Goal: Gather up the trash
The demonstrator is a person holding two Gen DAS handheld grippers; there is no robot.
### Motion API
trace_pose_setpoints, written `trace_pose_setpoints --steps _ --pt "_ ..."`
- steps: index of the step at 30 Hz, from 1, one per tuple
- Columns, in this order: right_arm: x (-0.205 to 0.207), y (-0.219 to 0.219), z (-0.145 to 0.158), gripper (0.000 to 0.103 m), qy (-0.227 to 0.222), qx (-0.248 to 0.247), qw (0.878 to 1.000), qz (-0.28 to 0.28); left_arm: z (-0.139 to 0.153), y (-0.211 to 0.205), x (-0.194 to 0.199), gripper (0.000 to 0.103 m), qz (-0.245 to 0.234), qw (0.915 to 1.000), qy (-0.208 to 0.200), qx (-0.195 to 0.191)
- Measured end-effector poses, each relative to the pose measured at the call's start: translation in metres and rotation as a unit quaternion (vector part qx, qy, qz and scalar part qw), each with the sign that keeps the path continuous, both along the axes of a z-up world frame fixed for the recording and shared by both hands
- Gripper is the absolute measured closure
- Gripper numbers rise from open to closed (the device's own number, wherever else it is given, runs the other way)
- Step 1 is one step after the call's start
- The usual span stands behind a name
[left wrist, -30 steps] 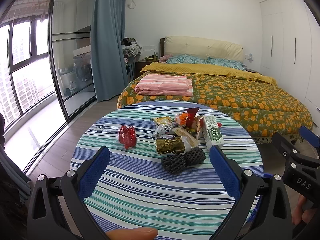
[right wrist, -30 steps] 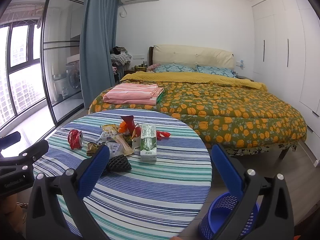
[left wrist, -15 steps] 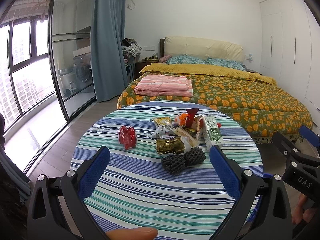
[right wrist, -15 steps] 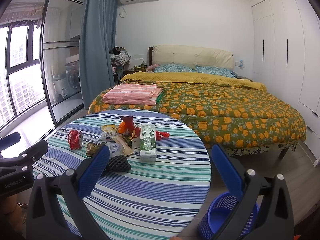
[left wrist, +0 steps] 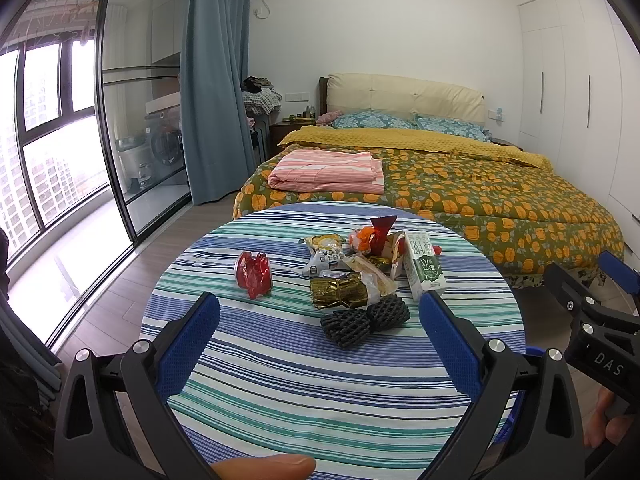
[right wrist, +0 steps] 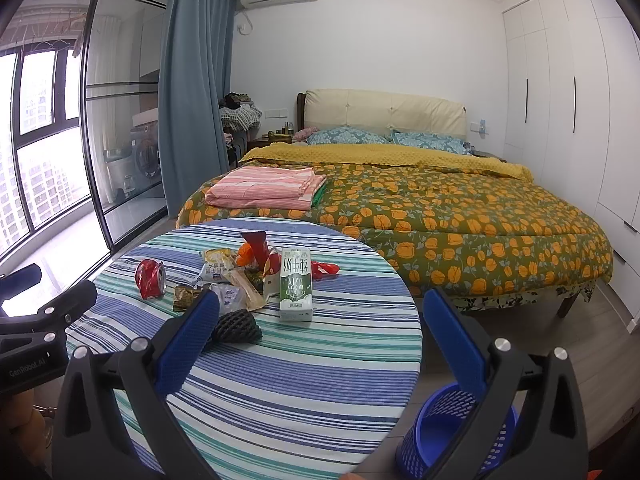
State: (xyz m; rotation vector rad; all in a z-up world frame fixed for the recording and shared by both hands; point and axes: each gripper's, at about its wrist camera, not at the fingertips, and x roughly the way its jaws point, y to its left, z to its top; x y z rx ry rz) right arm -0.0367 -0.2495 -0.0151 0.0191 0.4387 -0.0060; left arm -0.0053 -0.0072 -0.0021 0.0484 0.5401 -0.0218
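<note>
Progress: none of the collection appears done. All visible litter lies on the round table with the blue, green and white striped cloth (right wrist: 280,380), and the blue perforated plastic waste basket (right wrist: 436,436) on the floor at the table's right edge shows nothing inside, so far as its visible part allows. Every piece is judged still to be gathered.

Grippers: the left gripper (left wrist: 316,344) and the right gripper (right wrist: 320,332) both hover over the near side of the table, jaws spread wide, gripping nothing and well short of the pile.

Room: a bedroom with wood-look flooring. A large bed with an orange-flowered green quilt (right wrist: 460,224) stands beyond the table, a folded pink striped blanket (left wrist: 326,172) on its near corner. A grey-blue curtain (left wrist: 212,92) hangs by glazed sliding doors at left.

Litter, largest first: an upright green and white milk carton (right wrist: 296,284); a black foam mesh fruit sleeve (left wrist: 366,320), nearest the grippers; a gold foil wrapper (left wrist: 340,292), just behind it; a white snack packet (left wrist: 326,258); a crushed red can (left wrist: 253,274), apart at left; red and orange wrappers (left wrist: 374,234) at the back.
</note>
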Motion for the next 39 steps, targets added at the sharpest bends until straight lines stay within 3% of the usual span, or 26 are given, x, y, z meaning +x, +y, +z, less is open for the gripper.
trace_pose_setpoints --steps 39 --pt "-0.0002 -0.0008 -0.0002 0.004 0.000 0.001 1.000 0.000 0.0023 -0.0018 -0.0029 0.004 -0.001 1.0000 -0.001 -0.002"
